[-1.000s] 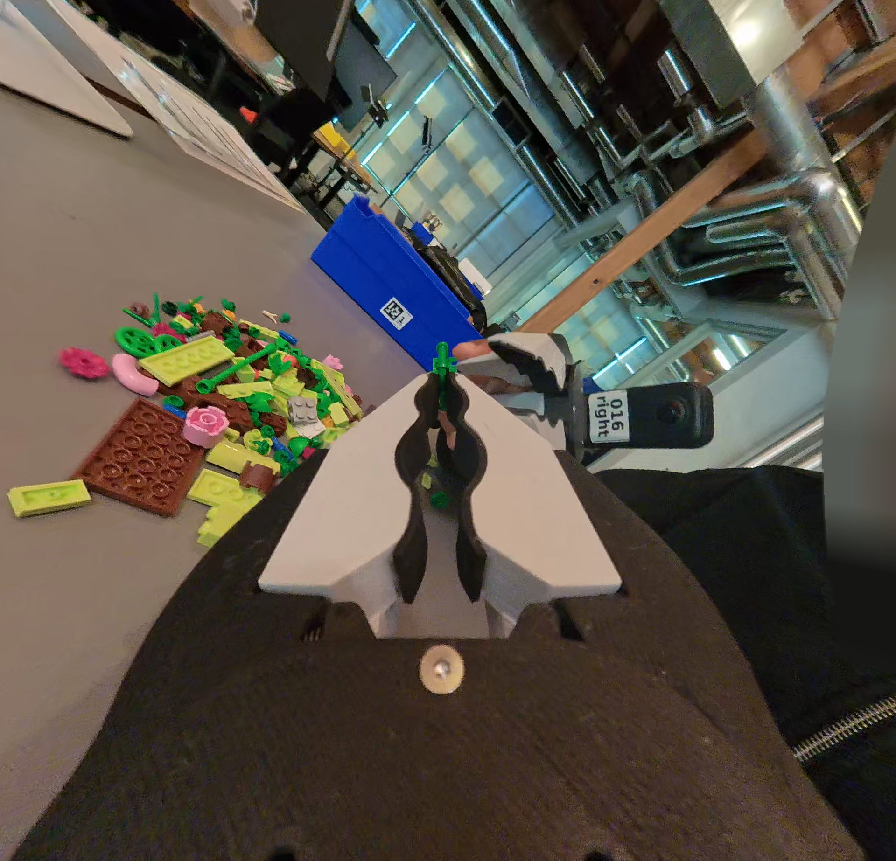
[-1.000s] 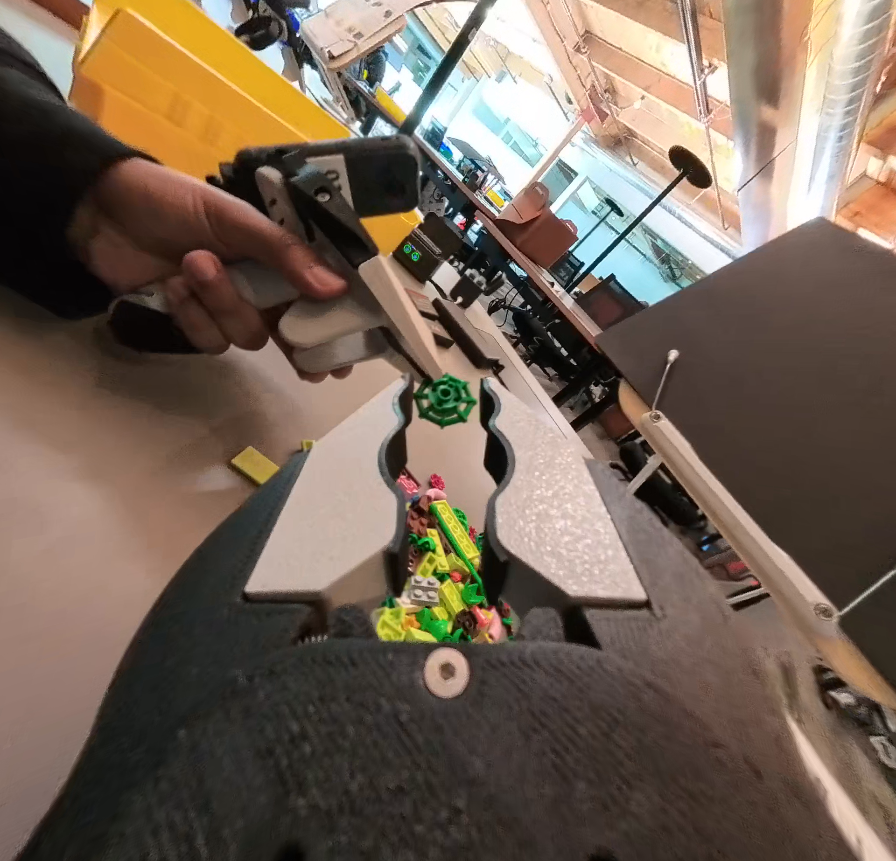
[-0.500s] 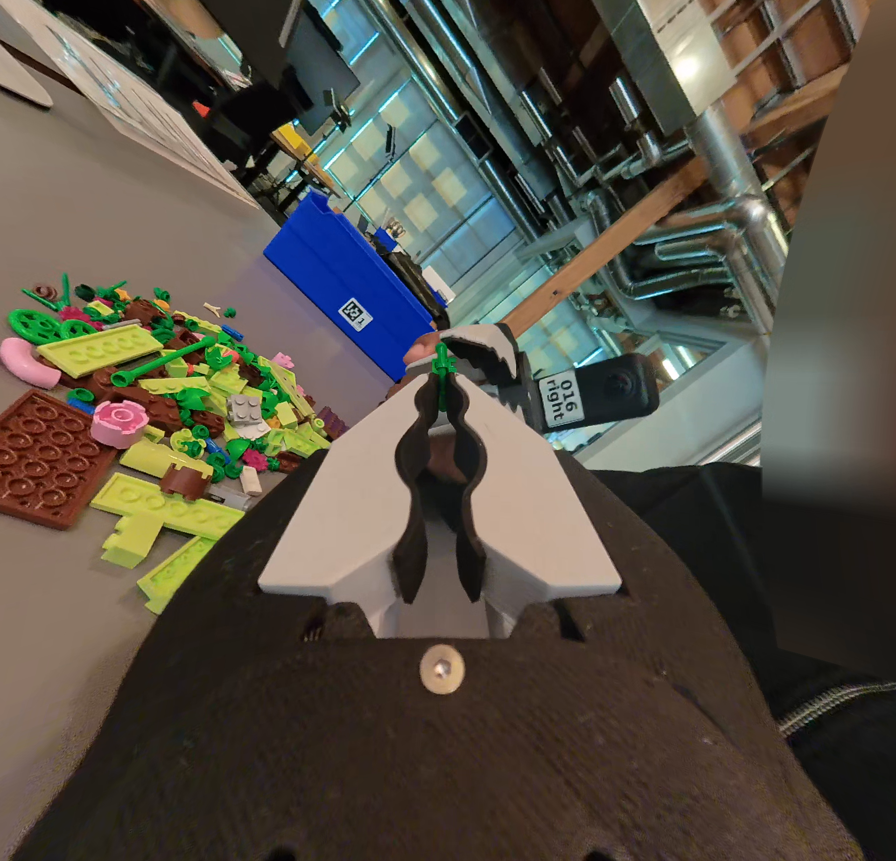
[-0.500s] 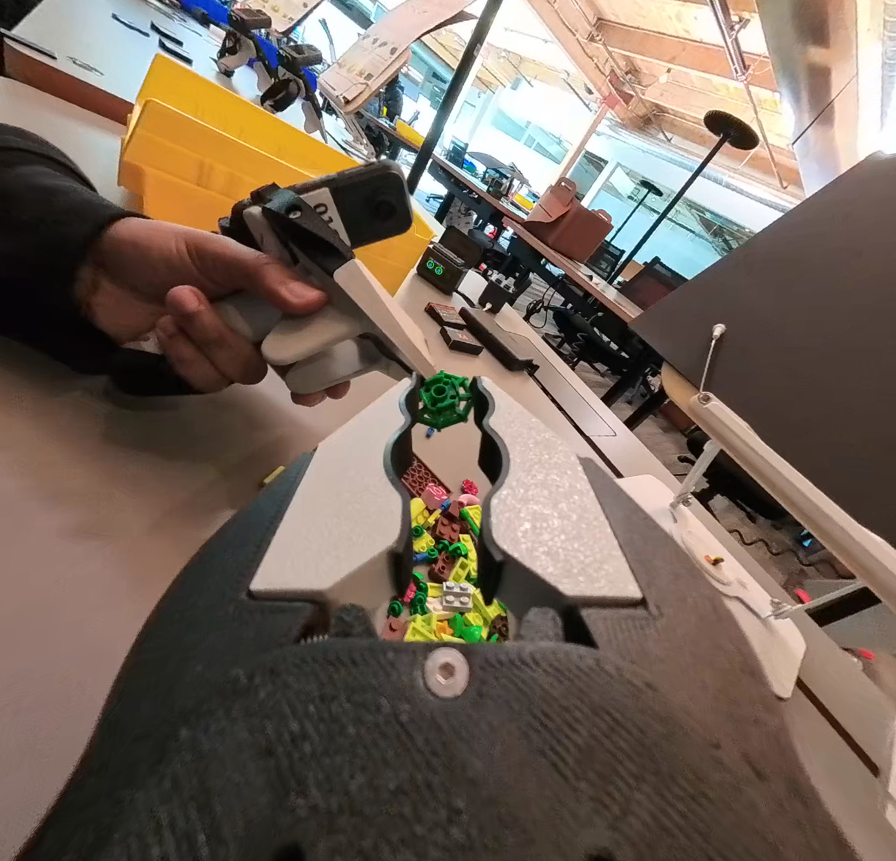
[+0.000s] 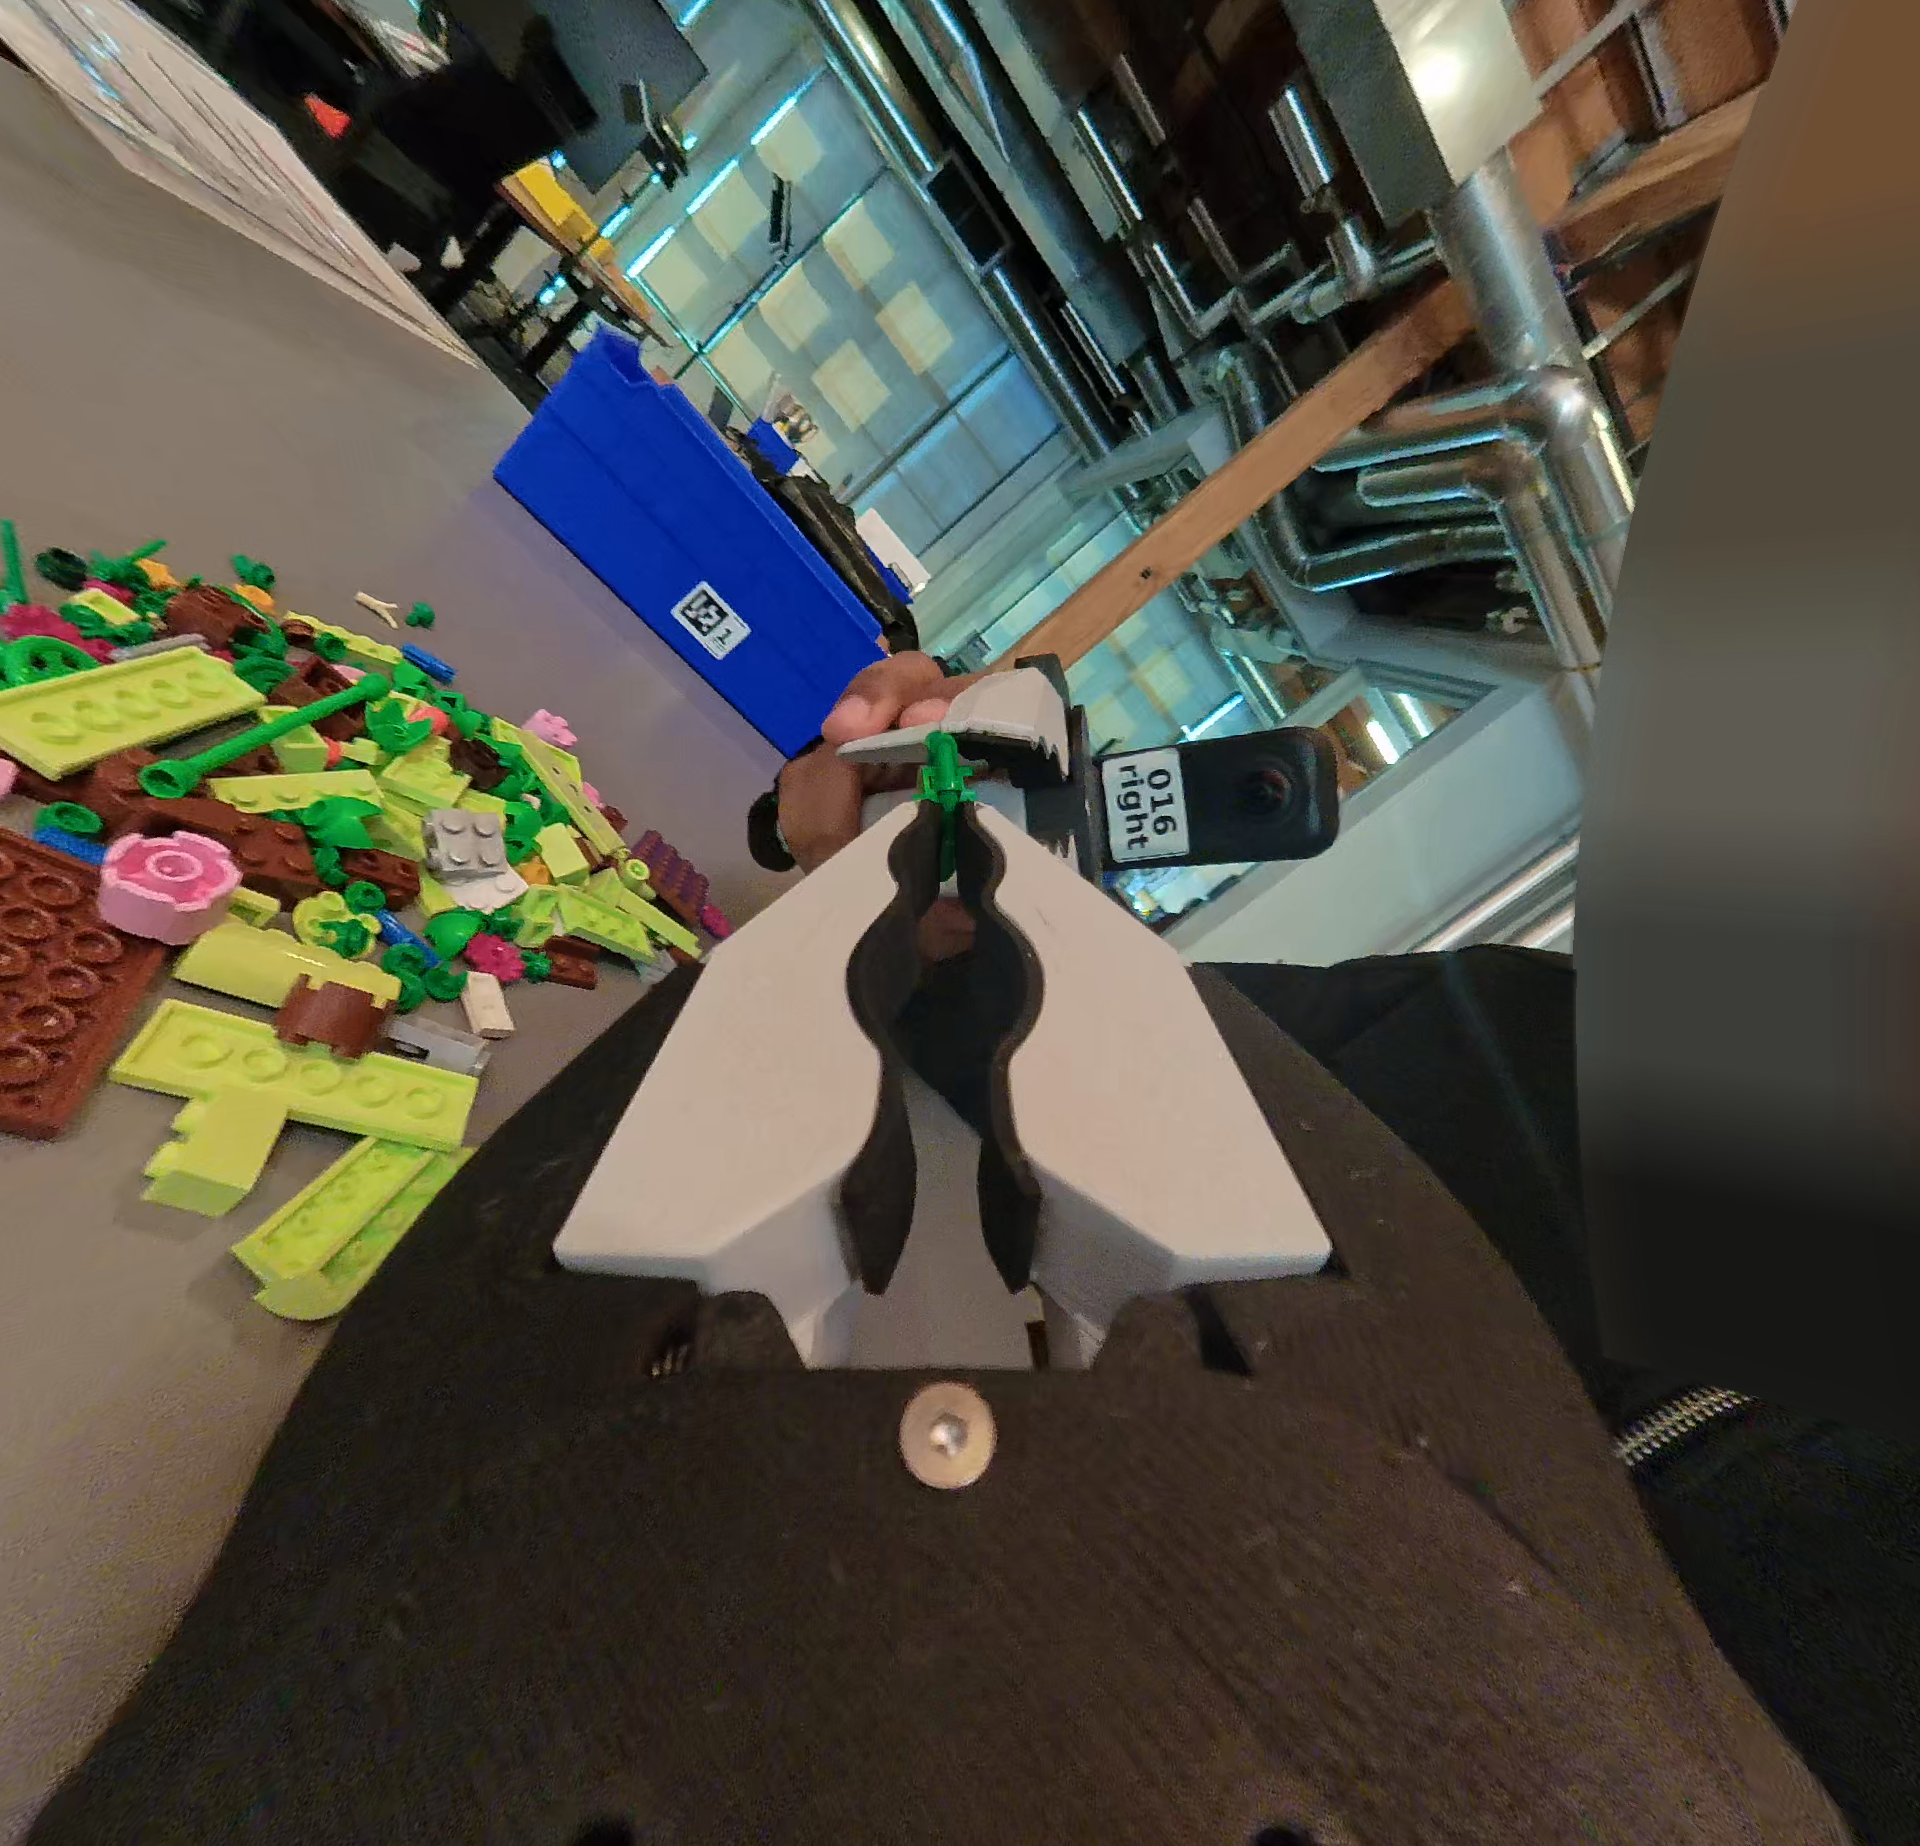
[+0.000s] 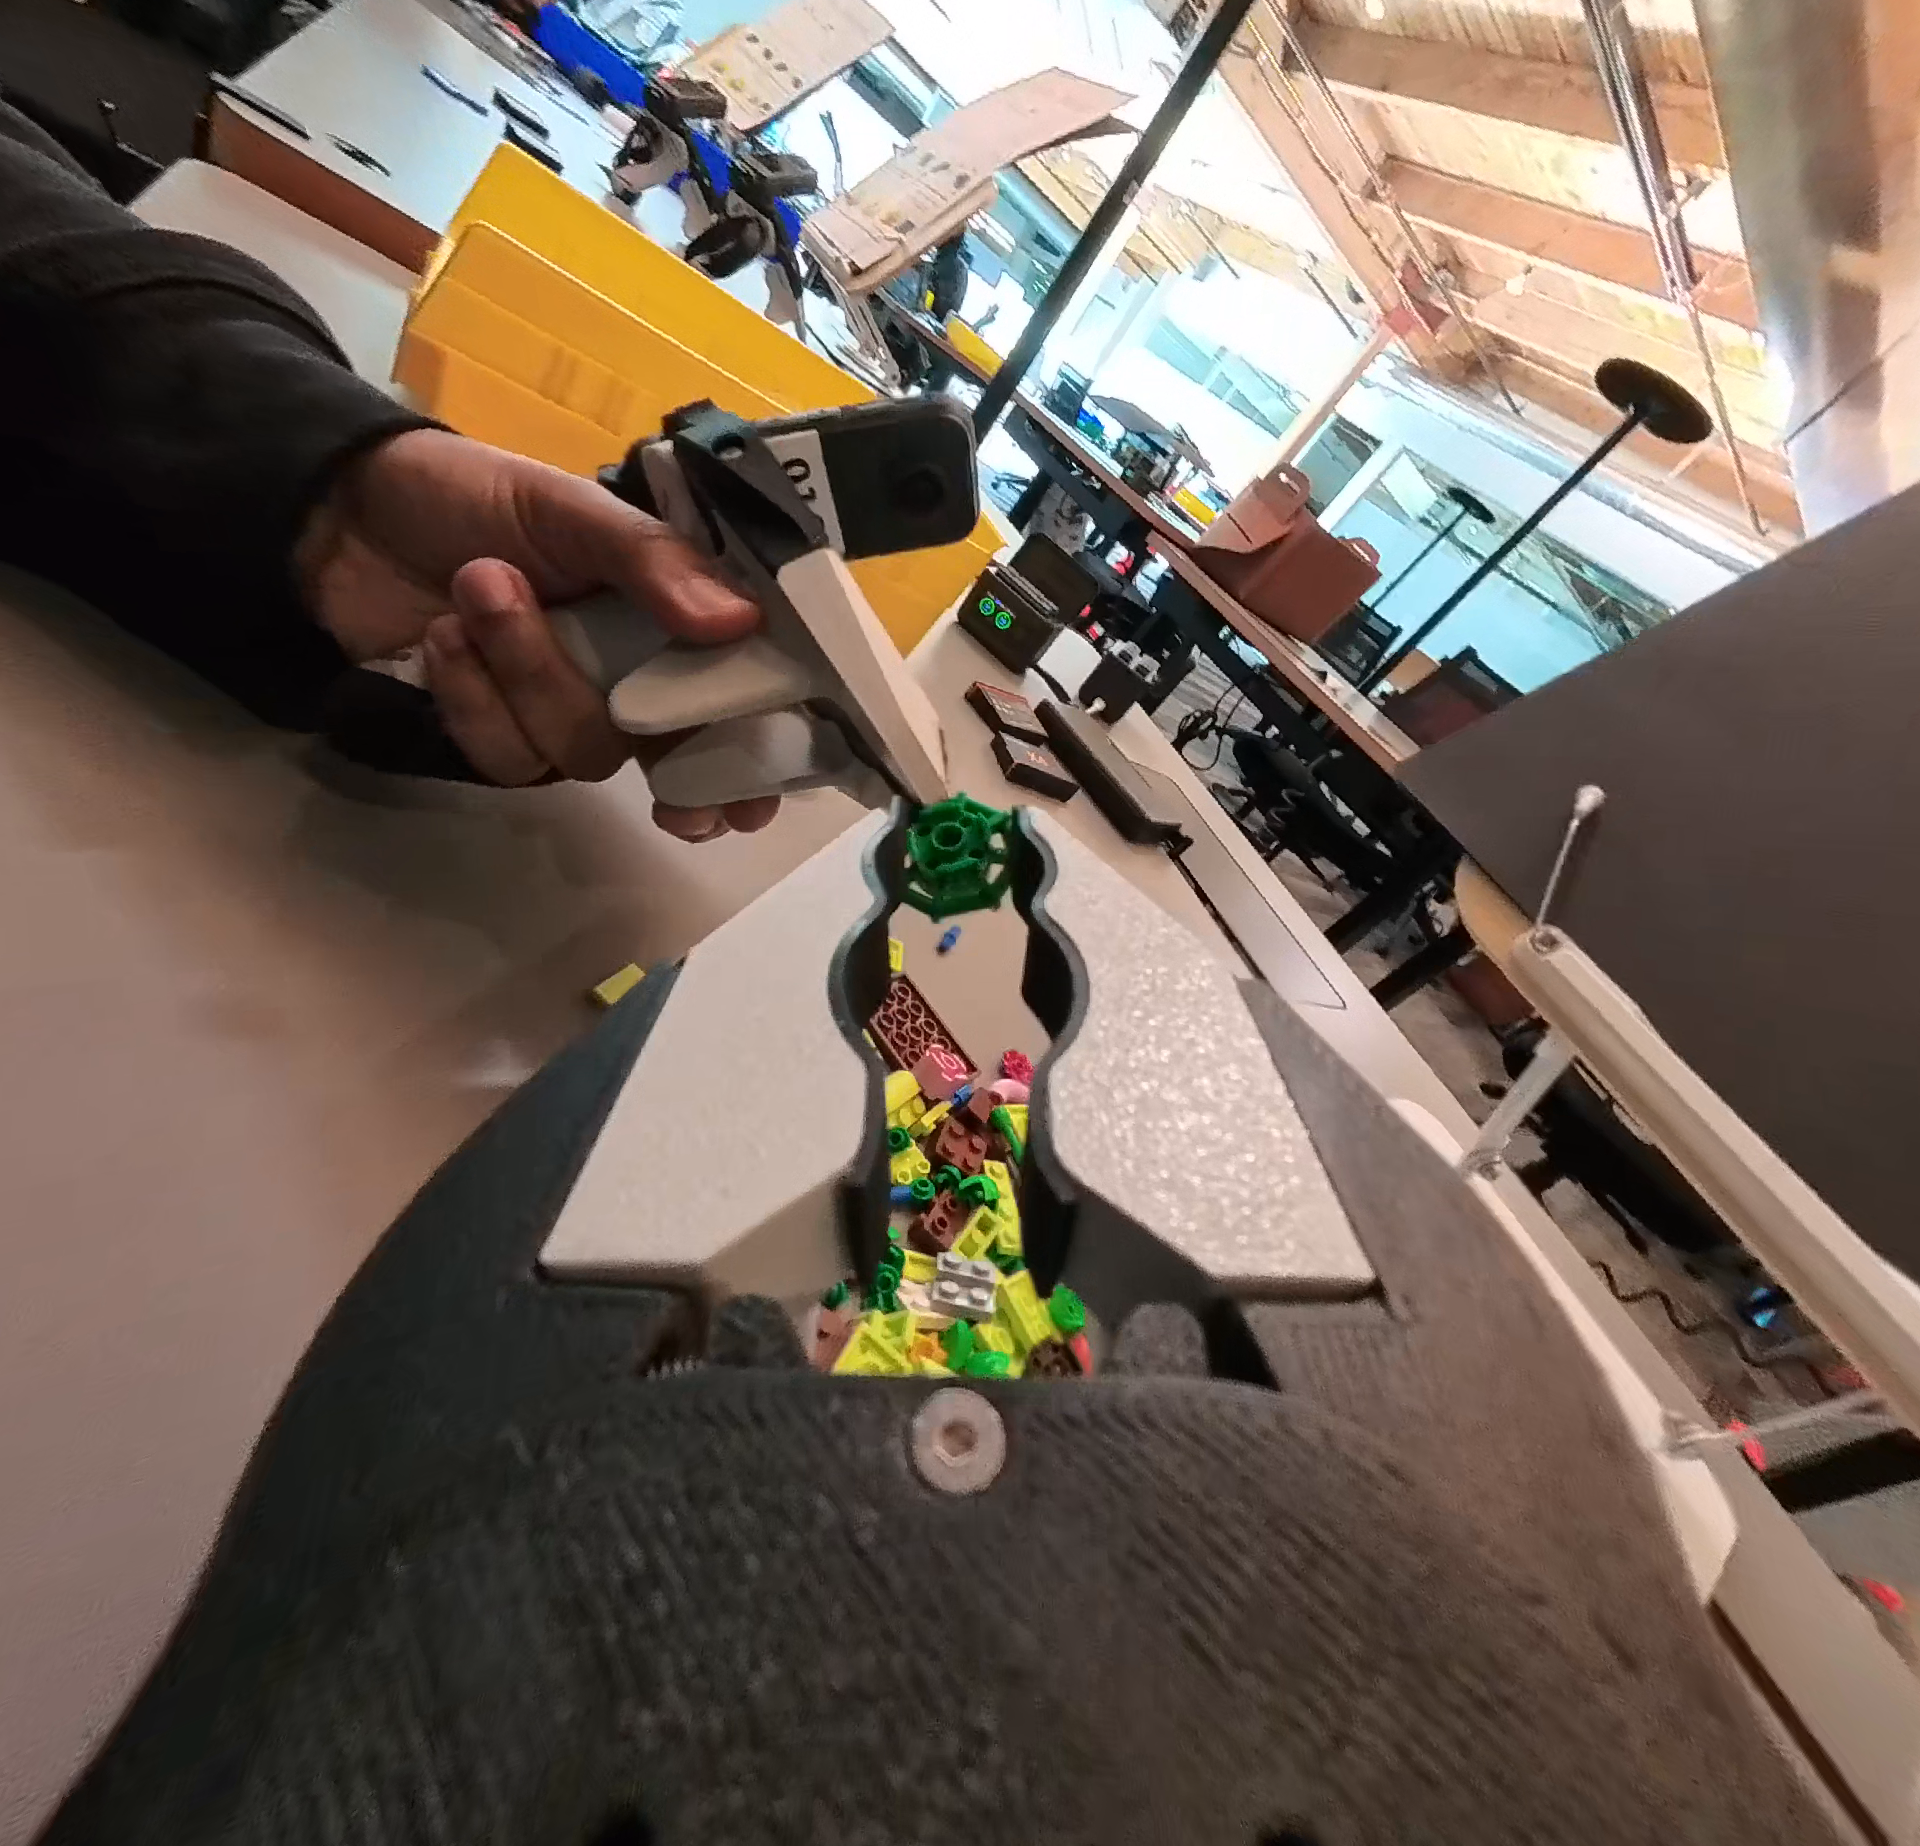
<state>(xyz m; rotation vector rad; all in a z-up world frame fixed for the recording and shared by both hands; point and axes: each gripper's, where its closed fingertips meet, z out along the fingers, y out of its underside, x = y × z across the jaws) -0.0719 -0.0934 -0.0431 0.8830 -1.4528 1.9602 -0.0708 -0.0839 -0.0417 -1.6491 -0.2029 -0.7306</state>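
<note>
Above brick pile (image 5: pixel 312 840), claw-pinched green wheel (image 6: pixel 951 854)

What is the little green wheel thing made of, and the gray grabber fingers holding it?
The green wheel piece looks like hard, glossy toy-brick plastic: bright even colour, crisp spokes. The right gripper fingers look like matte, speckled gray plastic, maybe 3D-printed, with black inner pads that seem rubbery, though that is uncertain.

Ahead of the left gripper (image 5: pixel 943 799) tips, the right gripper (image 5: pixel 997 726) blocks passage. Brick pile (image 5: pixel 312 830) lies left of the jaws, bare table (image 5: pixel 260 425) beyond it.
</note>
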